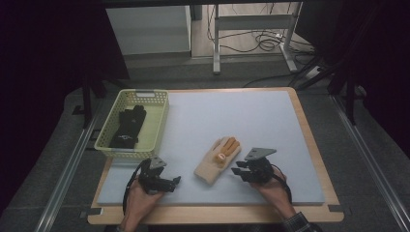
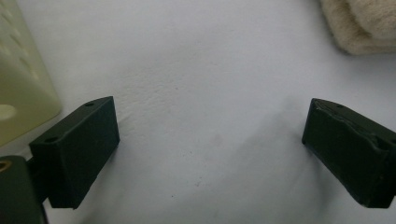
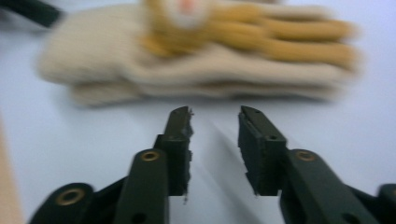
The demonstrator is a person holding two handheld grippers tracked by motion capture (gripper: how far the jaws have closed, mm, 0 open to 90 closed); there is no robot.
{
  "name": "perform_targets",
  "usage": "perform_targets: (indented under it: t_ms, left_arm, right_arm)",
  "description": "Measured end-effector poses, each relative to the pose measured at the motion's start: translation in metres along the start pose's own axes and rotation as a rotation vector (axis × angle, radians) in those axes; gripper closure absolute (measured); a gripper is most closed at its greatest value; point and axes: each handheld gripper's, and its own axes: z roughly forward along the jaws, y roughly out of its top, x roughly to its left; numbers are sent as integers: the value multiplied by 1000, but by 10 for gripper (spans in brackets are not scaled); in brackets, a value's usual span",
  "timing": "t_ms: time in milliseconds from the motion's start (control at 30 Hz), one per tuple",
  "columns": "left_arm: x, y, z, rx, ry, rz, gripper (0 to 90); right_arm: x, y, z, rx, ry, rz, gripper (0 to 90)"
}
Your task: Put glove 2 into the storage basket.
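Cream-and-orange knit glove [image 1: 218, 159] lies flat on grey mat [image 1: 241, 116], at 9 o'clock of R gripper [image 1: 240, 171], near but apart. R jaws part-open w/ narrow gap, nothing between. L gripper [image 1: 175, 181] at 7 o'clock of glove, jaws wide, nothing between, over bare mat. Yellow basket [image 1: 157, 118] at 10 o'clock holds black glove [image 1: 128, 126]

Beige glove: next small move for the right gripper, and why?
Probably ease the right gripper forward to the beige glove and close on its near edge. Its jaws stand apart with nothing between them, pointed at the glove, which lies flat on the mat just ahead. The black glove already lies in the basket, so this one likely goes there next.
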Motion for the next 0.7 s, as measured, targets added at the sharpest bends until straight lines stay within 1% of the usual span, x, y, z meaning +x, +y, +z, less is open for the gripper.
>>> perform_targets:
  t_ms: [67, 133, 200, 233, 300, 367, 433, 467, 500, 600, 700]
  left_arm:
    - [0, 2, -1, 9, -8, 2, 59]
    - [-1, 4, -3, -4, -47, -1, 66]
    - [-3, 7, -4, -14, -71, 0, 59]
    - [-5, 9, -5, -13, -80, 7, 54]
    - [-8, 15, -5, -18, -102, 9, 46]
    - [-11, 22, -4, -23, -133, -2, 36]
    - [-16, 31, -2, -17, -164, -1, 28]
    - [-19, 36, 0, -12, -173, 8, 23]
    - [-23, 43, 3, 3, -184, 26, 13]
    - [-31, 59, 11, 17, -202, 41, 1]
    - [-42, 75, 22, 29, -226, 57, 0]
  right_arm:
    - [-9, -5, -8, -5, -39, 14, 573]
    - [-18, -11, -16, -9, -70, 42, 527]
    - [-26, -18, -22, -9, -104, 57, 491]
    - [-30, -21, -25, -9, -120, 66, 475]
    - [-37, -26, -29, -10, -150, 77, 439]
    - [-43, -32, -34, -6, -188, 88, 396]
    - [-48, -35, -37, -3, -210, 103, 358]
    - [-51, -37, -38, -1, -220, 110, 336]
    - [-54, -39, -38, 4, -232, 117, 316]
    - [-59, -43, -37, 20, -259, 125, 268]
    - [-63, -45, -37, 14, -247, 143, 253]
